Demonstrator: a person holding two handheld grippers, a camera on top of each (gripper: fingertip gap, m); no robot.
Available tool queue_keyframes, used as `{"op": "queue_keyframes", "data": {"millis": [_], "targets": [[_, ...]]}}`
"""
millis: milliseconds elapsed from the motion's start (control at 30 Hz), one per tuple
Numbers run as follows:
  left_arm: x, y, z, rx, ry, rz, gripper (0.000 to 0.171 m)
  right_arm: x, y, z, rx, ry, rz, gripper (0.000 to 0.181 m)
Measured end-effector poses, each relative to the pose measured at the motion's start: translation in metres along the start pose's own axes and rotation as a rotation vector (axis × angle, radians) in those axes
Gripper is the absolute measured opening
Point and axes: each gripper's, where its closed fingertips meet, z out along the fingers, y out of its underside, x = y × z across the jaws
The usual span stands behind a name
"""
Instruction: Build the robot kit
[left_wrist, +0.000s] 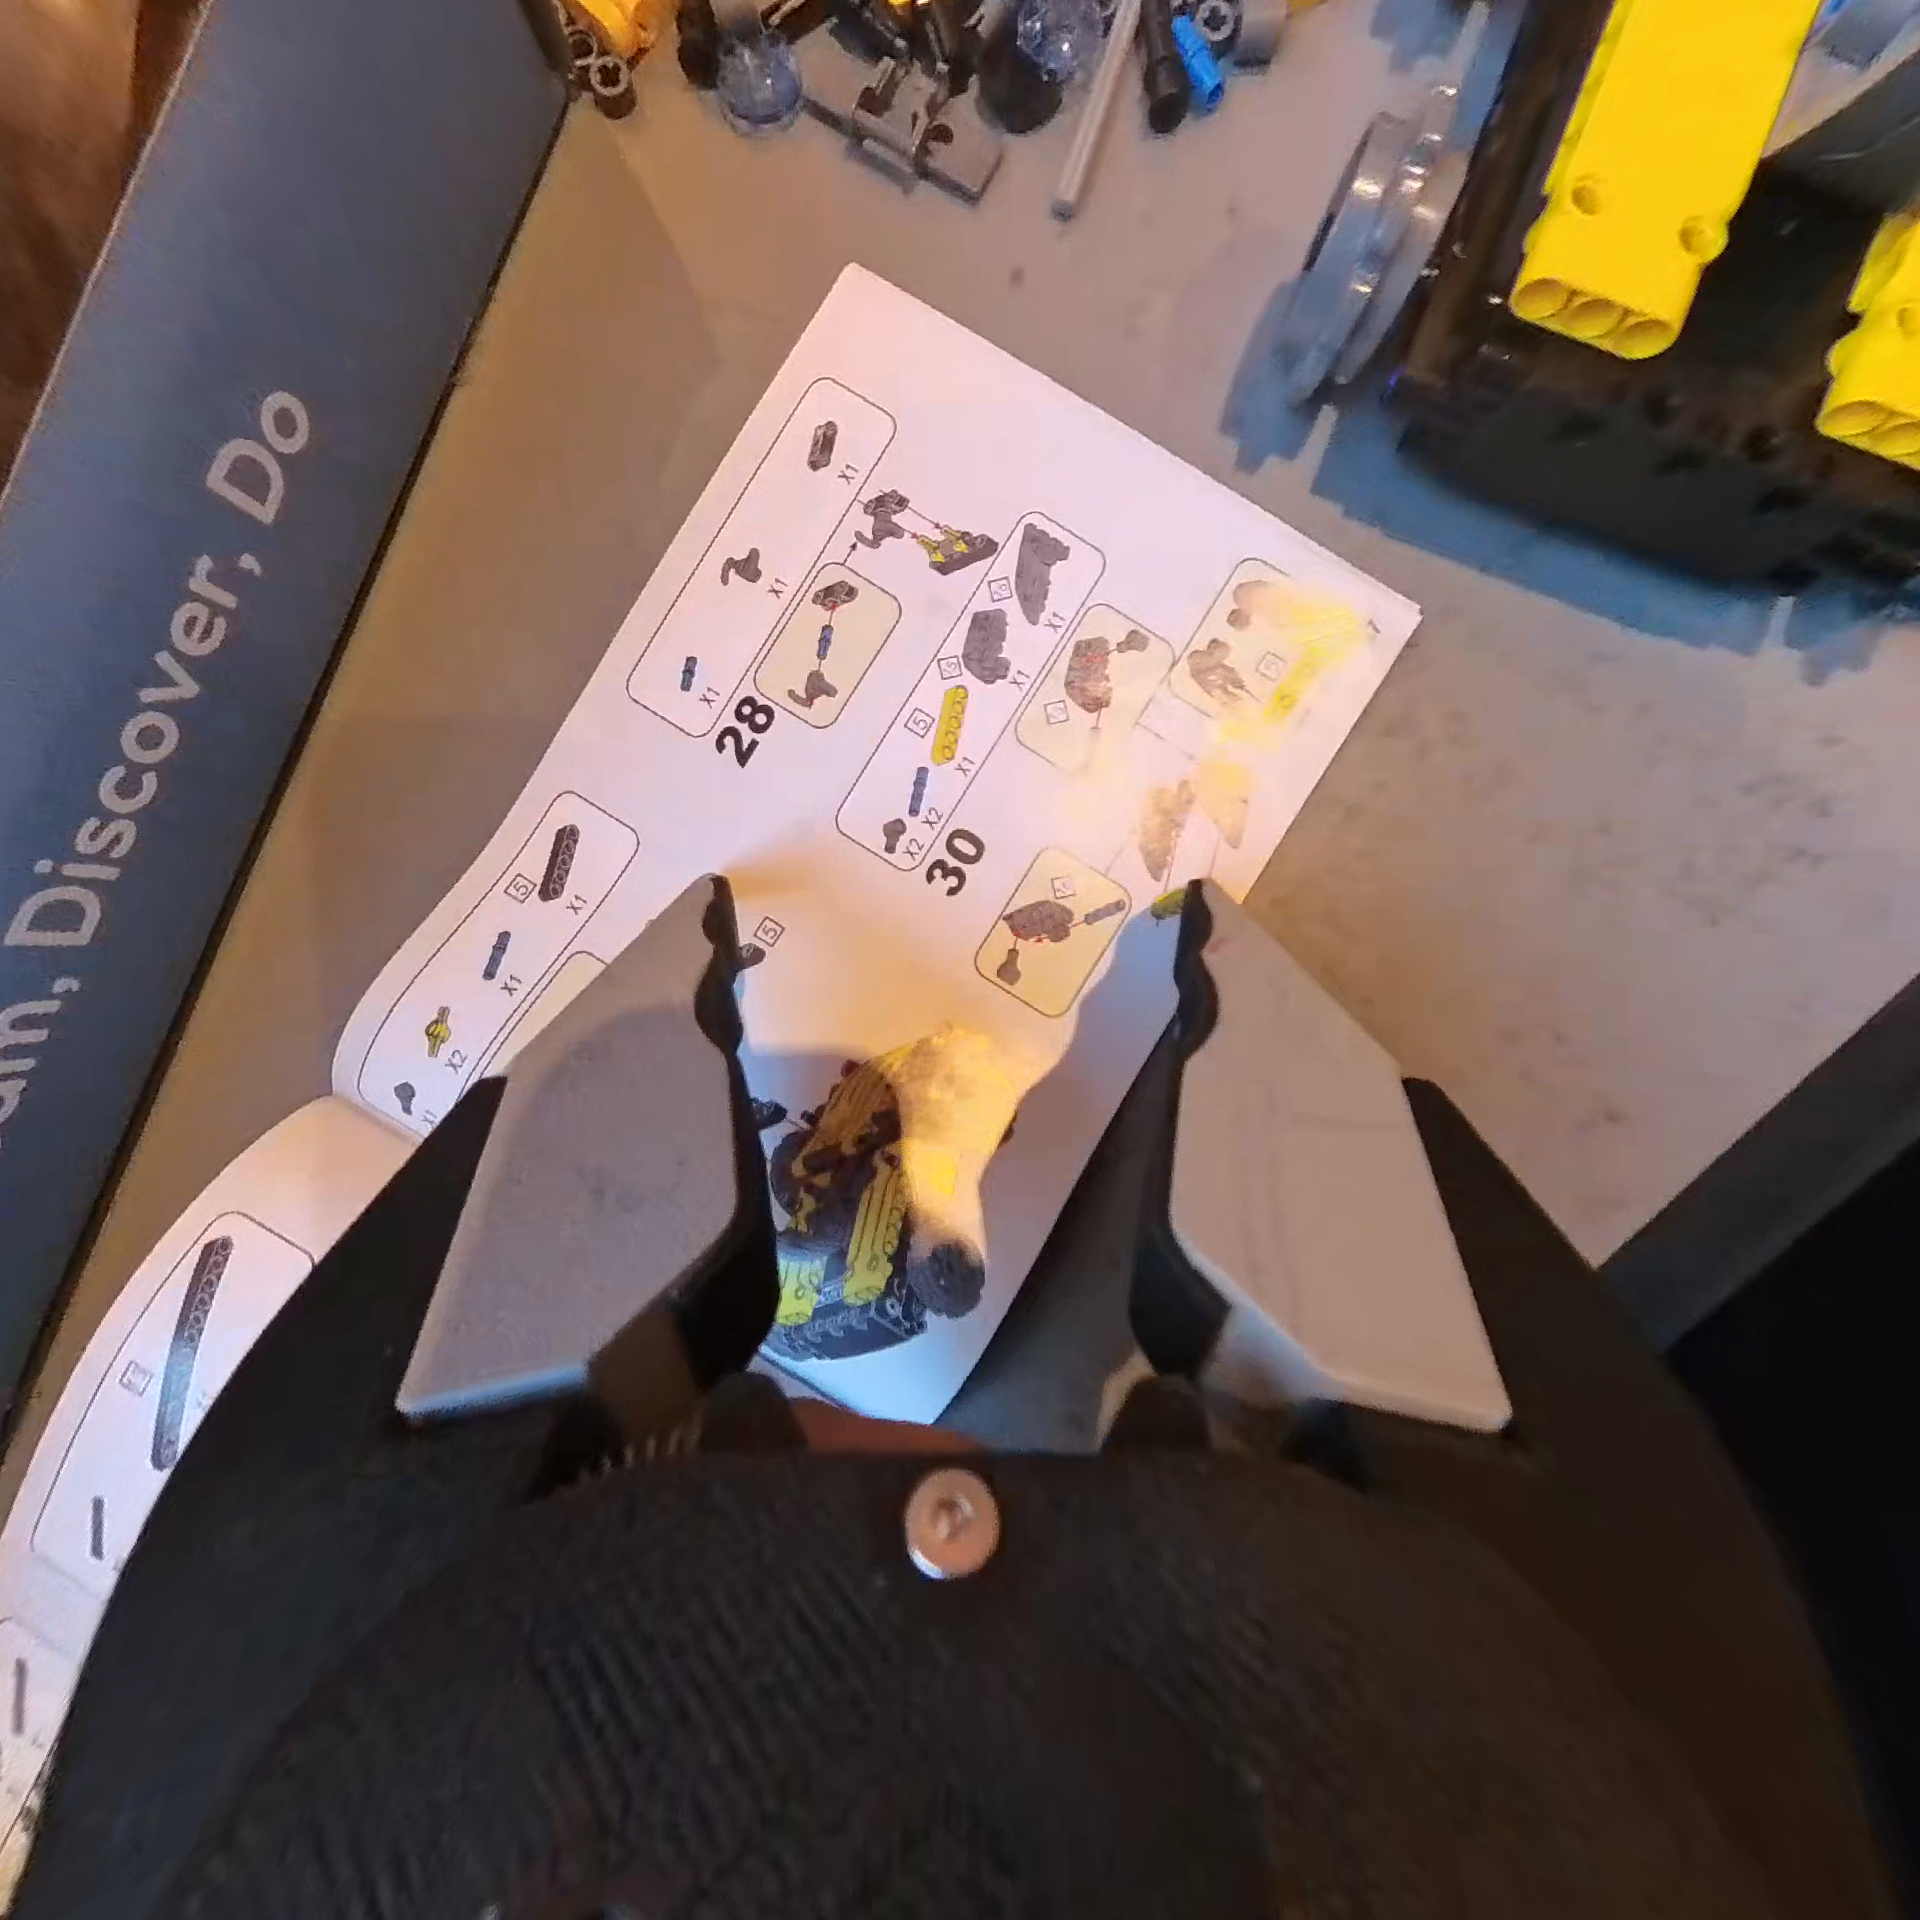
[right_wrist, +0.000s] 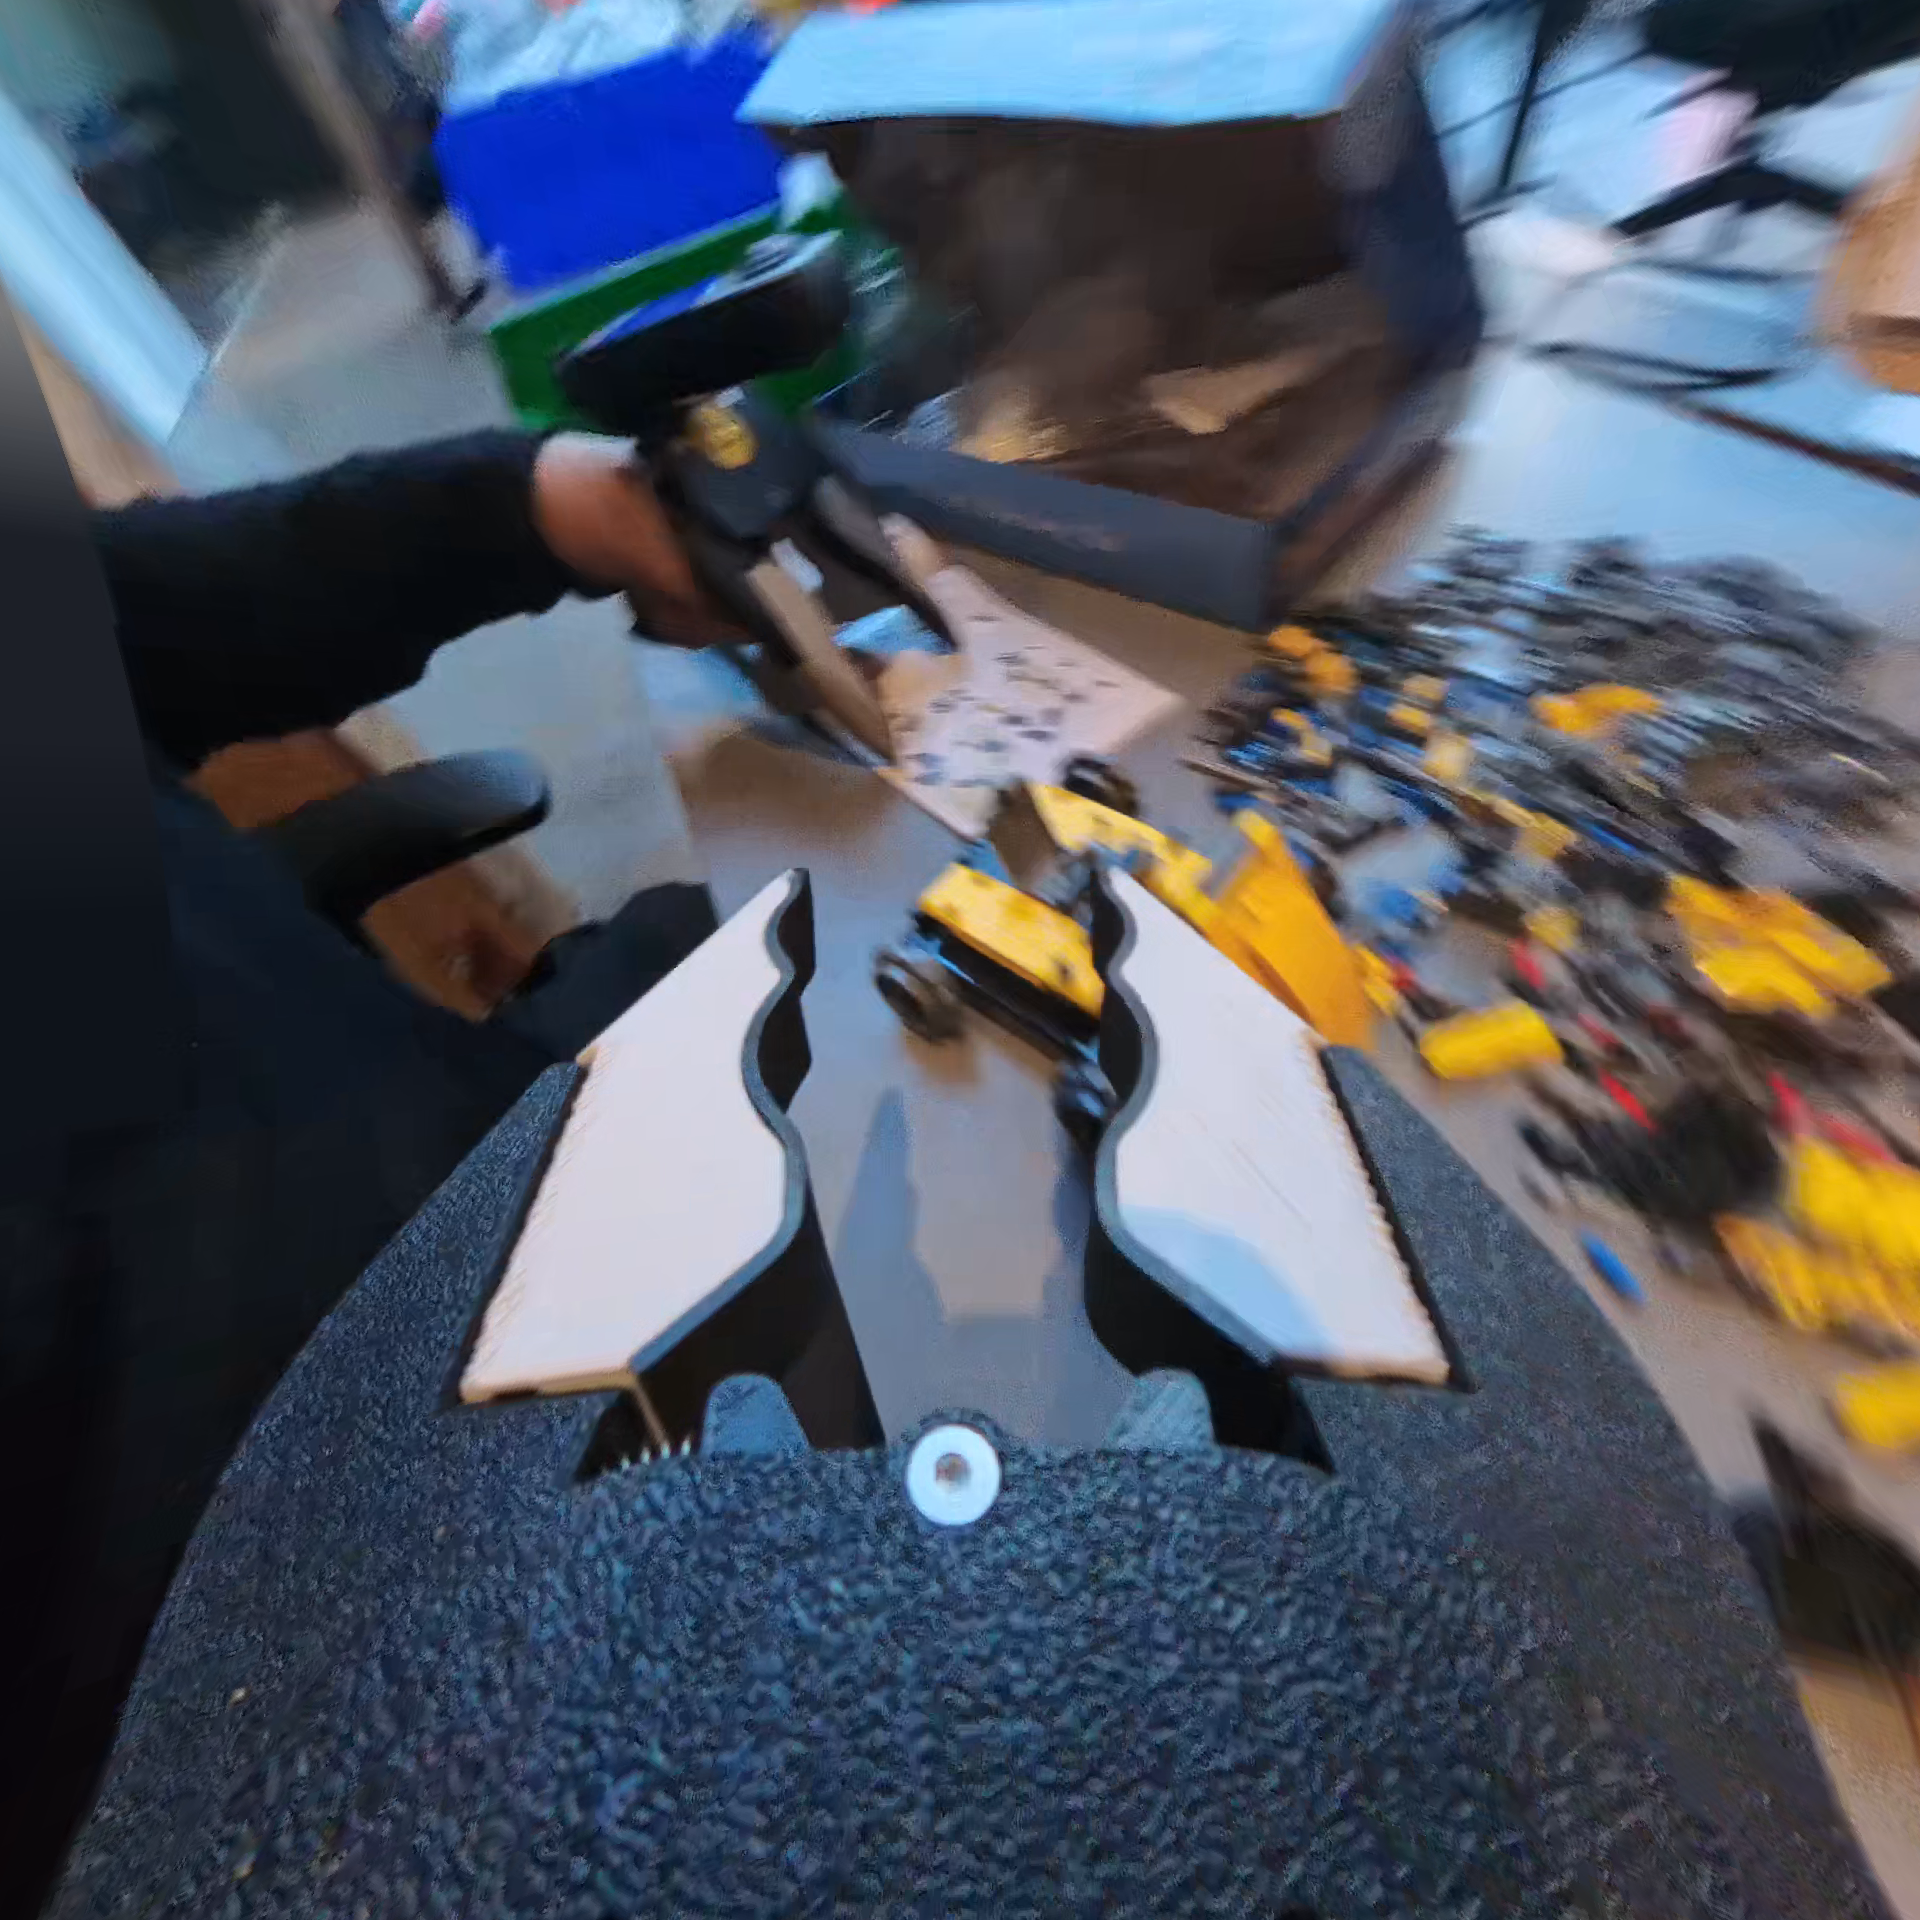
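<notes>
booklet (left_wrist: 935, 665): printed step numbers | dark box (left_wrist: 208, 520): pale lettering

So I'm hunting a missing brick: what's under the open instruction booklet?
The instruction booklet lies flat on the grey table, and no bump shows on it. Anything under the page is covered. The open left gripper also hides its near part.
</notes>
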Motion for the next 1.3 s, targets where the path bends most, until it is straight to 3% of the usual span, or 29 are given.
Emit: {"op": "queue_keyframes", "data": {"millis": [100,200,300,400,600,700,867,900,1067,1300], "targets": [[-0.003,0.0,-0.001,0.03,0.0,-0.01,0.076,-0.028,-0.02,0.073,-0.195,-0.089,-0.191,0.051],[-0.007,0.006,-0.007,0.062,-0.008,-0.026,0.043,-0.031,-0.011,0.141,-0.452,-0.111,-0.428,0.044],[-0.006,0.009,-0.009,0.117,-0.003,-0.036,0.039,-0.024,0.009,0.184,-0.694,-0.132,-0.662,0.032],[-0.006,0.009,-0.01,0.142,-0.006,-0.037,0.039,-0.017,0.031,0.206,-0.9,-0.179,-0.677,0.041],[-0.009,0.012,-0.012,0.185,0.003,-0.055,0.031,-0.012,0.063,0.208,-1.104,-0.282,-0.794,0.05],[-0.012,0.012,-0.013,0.199,0.012,-0.083,0.023,-0.014,0.074,0.209,-1.144,-0.308,-0.809,0.034],[-0.011,0.013,-0.014,0.194,0.022,-0.061,0.025,-0.02,0.077,0.207,-1.162,-0.367,-0.793,0.008],[-0.01,0.013,-0.014,0.197,0.029,-0.054,0.029,-0.02,0.077,0.206,-1.171,-0.38,-0.786,0.0],[-0.002,0.016,-0.024,0.214,0.059,-0.041,0.055,-0.024,0.068,0.205,-1.145,-0.397,-0.779,0.0],[0.013,0.01,-0.033,0.244,-0.025,0.083,0.063,-0.027,0.047,0.204,-1.071,-0.396,-0.735,0.0]]}}
